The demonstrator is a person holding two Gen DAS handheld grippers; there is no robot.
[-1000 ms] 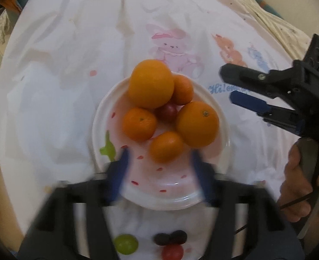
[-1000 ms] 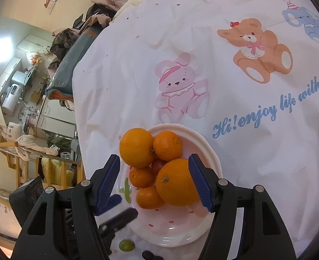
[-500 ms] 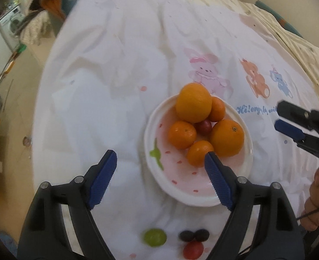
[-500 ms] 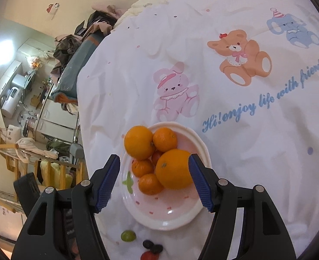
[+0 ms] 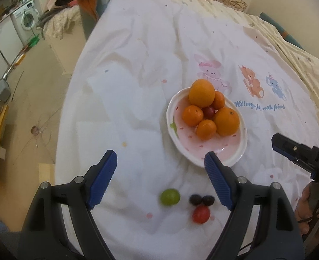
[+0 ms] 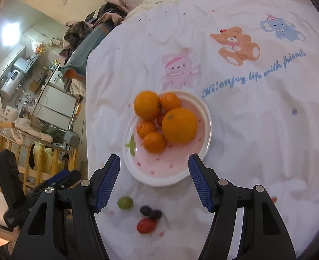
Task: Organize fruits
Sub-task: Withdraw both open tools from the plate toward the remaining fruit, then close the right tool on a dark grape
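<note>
A white and pink plate (image 5: 235,158) (image 6: 159,173) holds several oranges (image 5: 201,93) (image 6: 179,125) and a red fruit (image 5: 209,112). On the cloth in front of it lie a green grape (image 5: 169,196) (image 6: 125,202), two dark grapes (image 5: 201,199) (image 6: 150,212) and a red cherry tomato (image 5: 200,215) (image 6: 146,225). My left gripper (image 5: 160,162) is open and empty, above the cloth near the loose fruit. My right gripper (image 6: 154,165) is open and empty, over the plate's near rim. It also shows at the right in the left wrist view (image 5: 289,149).
The white cloth with cartoon animals (image 6: 235,43) and blue lettering (image 5: 259,107) covers a bed. Its left edge drops to the floor (image 5: 29,99). A washing machine (image 5: 27,20), clutter and a wooden rail (image 6: 40,164) stand beyond that edge.
Both grippers have pulled back and up from the plate, so plate and fruit look smaller. The left gripper has also shifted left. The loose grapes and tomato have not moved.
</note>
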